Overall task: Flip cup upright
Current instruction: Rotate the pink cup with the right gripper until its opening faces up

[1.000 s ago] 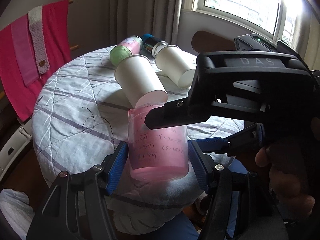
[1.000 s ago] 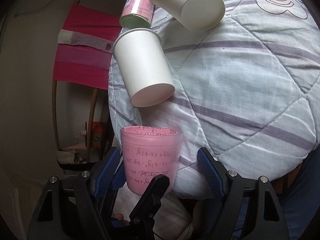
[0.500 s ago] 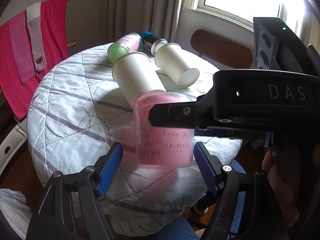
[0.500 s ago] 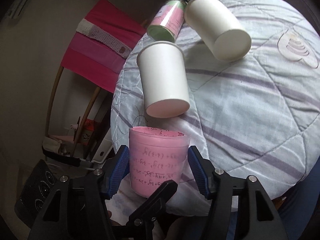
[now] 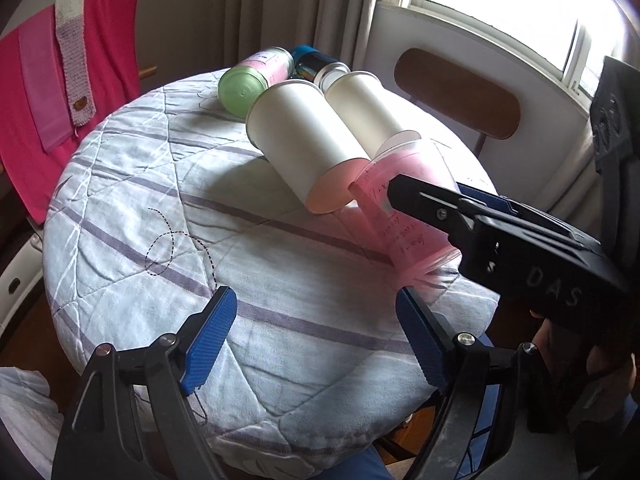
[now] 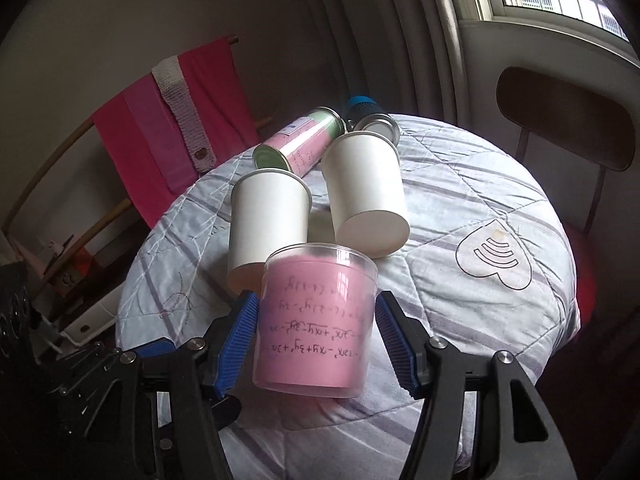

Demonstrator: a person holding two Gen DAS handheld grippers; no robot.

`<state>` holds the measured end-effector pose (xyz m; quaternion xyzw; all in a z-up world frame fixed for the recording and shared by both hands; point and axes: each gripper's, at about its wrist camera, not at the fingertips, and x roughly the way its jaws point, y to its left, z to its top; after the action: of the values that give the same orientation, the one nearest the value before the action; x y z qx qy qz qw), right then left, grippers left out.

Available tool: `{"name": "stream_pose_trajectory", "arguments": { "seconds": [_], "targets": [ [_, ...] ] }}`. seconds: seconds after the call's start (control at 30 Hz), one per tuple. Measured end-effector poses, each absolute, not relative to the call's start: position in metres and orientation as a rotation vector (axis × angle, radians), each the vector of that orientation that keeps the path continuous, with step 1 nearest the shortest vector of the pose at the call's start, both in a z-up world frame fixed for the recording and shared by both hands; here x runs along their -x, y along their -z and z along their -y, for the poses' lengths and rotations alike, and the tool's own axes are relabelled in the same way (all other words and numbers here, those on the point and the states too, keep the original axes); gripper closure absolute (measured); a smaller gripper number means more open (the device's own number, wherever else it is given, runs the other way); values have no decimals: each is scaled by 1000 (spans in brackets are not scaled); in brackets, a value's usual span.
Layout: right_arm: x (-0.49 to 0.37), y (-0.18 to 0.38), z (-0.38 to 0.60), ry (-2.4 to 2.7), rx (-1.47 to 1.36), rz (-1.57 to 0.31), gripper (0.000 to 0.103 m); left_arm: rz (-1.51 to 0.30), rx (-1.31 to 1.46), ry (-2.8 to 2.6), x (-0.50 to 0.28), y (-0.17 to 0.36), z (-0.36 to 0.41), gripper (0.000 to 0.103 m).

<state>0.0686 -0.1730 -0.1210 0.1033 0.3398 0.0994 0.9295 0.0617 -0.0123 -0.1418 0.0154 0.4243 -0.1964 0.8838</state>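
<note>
Since a second ago my left gripper (image 5: 314, 338) has released the pink cup (image 6: 316, 320) and backed off, blue ribbed pads spread wide, empty. Right gripper (image 6: 316, 346): pads pressed on both sides of the clear plastic cup, rim up, slightly tilted, over the table's near edge; pink handwritten paper lines its inside. Two white paper cups (image 6: 270, 226) (image 6: 366, 192) and two cans (image 6: 300, 142) lie sideways on the quilted striped tablecloth (image 6: 480, 208). Bare cloth at right.
</note>
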Motion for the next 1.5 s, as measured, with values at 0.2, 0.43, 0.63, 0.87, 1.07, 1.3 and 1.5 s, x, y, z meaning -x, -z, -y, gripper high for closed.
{"name": "stream_pose_trajectory", "arguments": {
  "seconds": [0.2, 0.43, 0.63, 0.87, 1.07, 1.3, 1.5],
  "targets": [
    [-50, 123, 170, -211, -137, -617, 41, -910, -21, 397, -68, 148, 16, 18],
    [-41, 121, 176, -222, -160, -578, 41, -905, -17, 449, -61, 146, 26, 18],
    [-41, 118, 187, -242, -216, -564, 41, -893, 8, 477, -61, 142, 34, 18],
    [-40, 114, 203, -274, -296, -541, 41, -862, 44, 485, -69, 137, 42, 18],
    [-43, 117, 208, -297, -317, -533, 41, -810, 44, 508, -66, 131, 47, 18],
    [-39, 111, 212, -305, -310, -513, 41, -843, 32, 424, -77, 138, 50, 18],
    [-41, 116, 203, -290, -229, -514, 41, -871, 13, 350, -92, 151, 50, 18]
  ]
}}
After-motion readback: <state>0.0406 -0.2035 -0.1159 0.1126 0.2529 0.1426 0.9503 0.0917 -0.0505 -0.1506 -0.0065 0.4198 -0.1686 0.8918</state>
